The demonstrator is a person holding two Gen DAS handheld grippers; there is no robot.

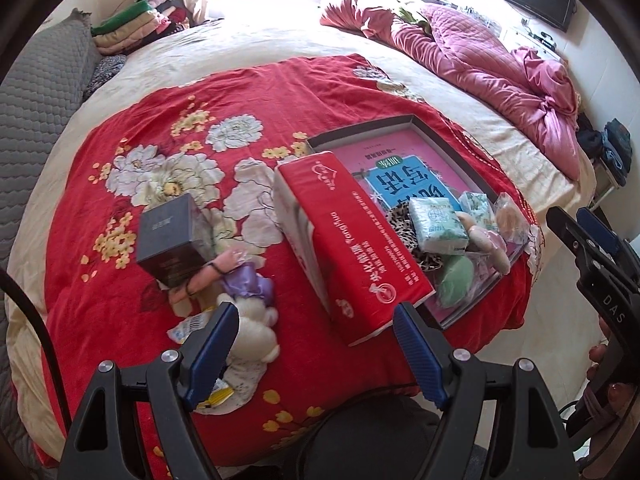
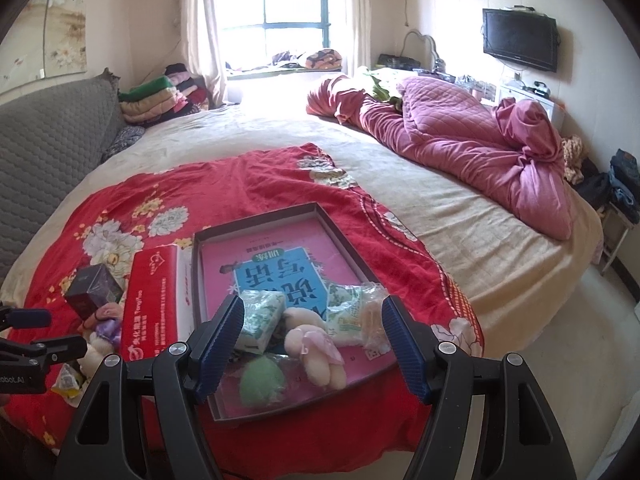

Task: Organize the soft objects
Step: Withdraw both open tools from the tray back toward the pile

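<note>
Right wrist view: 1 tray [image 2: 344, 248] on the bed holds 2 tissue packs [image 2: 260, 320], 1 green puff [image 2: 262, 380], 1 plush bunny [image 2: 316, 348]. Both the right gripper [image 2: 312, 344] and left gripper [image 1: 316, 344] are wide apart, holding nothing.

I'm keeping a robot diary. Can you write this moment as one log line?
left gripper: open, empty | right gripper: open, empty, over tray | in tray: plush bunny, green puff | outside: red tissue box

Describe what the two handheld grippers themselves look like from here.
Both match: the left gripper and right gripper have black plastic frames with triangular cut-outs, silver pivot bolts, and fingers faced with ribbed blue pads. Black cables trail beneath. White lettering marks each body's side.
</note>
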